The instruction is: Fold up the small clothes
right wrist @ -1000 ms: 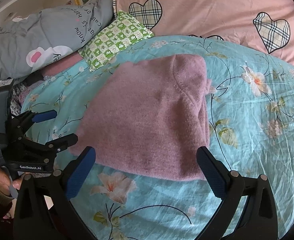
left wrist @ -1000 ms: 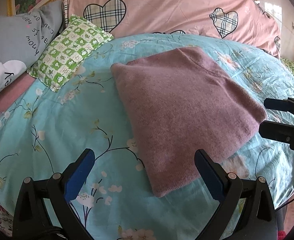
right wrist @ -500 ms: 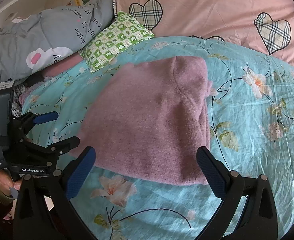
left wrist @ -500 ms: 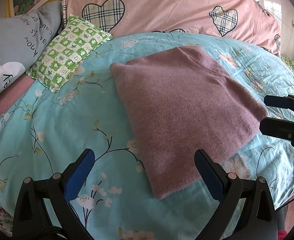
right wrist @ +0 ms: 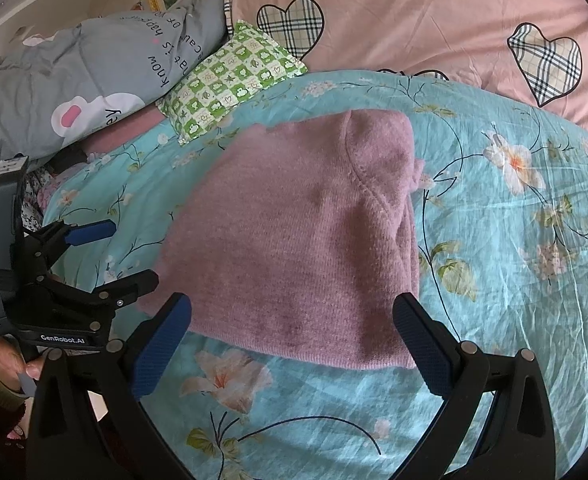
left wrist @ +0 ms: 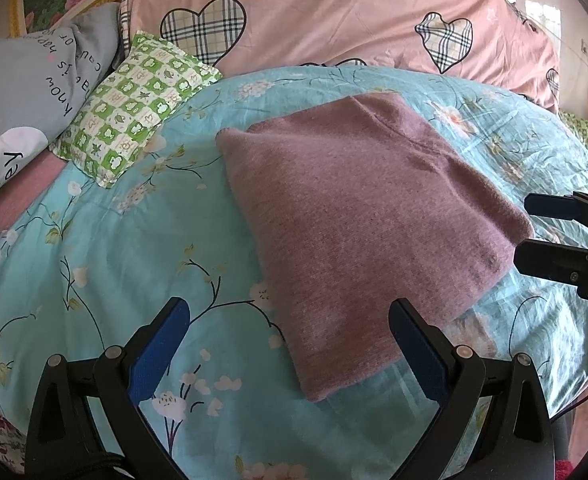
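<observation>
Grey pillow (left wrist: pixel 34 76) with printed lettering at far left, cotton-smooth and slumped; beside it a green-and-white checked cushion (left wrist: pixel 134 100), flat and roughly rectangular, resting on the turquoise floral sheet (left wrist: pixel 114 248); behind, a pink quilt (left wrist: pixel 333 12) with plaid hearts.

Left gripper (left wrist: pixel 290 344) released, blue ribbed pads spread wide, hovering just short of the near corner of the mauve knitted sweater (left wrist: pixel 357 232), touching nothing.

Sweater lying mid-bed on the sheet, already folded into a compact, roughly rectangular block; fuzzy, fine-ribbed knit, soft rounded edges, a curved seam showing near the far end; looks thick and springy, likely to bulge back if folded loosely.

Right gripper (right wrist: pixel 294 340) likewise released, pads wide apart, poised at the near hem without contact; seen from the left view at the right edge, its fingers just beside the sweater's right corner.

Judging by the neat block, mostly folded; perhaps one more halving left, or only a tidy-up. To do that well: pinch both layers together at the near corners, one gripper each; lift only slightly; carry the hem evenly toward the far edge; match corners before letting go; press along the crease, since fluffy knit resists a sharp fold; avoid snagging the sheet underneath.
</observation>
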### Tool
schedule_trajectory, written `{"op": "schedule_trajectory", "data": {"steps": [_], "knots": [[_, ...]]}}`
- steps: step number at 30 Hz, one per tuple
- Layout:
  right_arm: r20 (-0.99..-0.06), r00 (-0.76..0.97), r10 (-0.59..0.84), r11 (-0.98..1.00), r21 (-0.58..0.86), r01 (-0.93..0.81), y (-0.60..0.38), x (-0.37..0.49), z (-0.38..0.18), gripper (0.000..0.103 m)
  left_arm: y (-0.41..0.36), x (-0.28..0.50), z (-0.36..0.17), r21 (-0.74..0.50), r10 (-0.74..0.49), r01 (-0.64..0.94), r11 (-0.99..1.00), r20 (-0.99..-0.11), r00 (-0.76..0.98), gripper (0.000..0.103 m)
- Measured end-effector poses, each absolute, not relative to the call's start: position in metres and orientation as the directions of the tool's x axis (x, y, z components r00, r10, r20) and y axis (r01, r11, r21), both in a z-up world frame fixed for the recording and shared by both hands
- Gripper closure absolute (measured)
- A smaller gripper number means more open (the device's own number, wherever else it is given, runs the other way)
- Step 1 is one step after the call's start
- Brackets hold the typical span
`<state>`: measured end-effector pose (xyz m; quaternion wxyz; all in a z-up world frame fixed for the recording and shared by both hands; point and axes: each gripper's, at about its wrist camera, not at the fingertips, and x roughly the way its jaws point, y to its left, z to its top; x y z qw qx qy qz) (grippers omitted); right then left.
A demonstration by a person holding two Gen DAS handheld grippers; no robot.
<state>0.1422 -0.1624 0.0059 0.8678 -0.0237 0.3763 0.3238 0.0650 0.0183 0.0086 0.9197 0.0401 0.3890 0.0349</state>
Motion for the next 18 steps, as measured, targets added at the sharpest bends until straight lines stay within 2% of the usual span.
{"op": "schedule_trajectory", "data": {"steps": [18], "knots": [[-0.665,0.506,0.549,0.785,0.202,-0.586,-0.1655,0.144,0.0102,0.002,0.0181,0.0654,0.0114,0.108,0.098,-0.029,0.994,-0.709,0.698,0.003]]}}
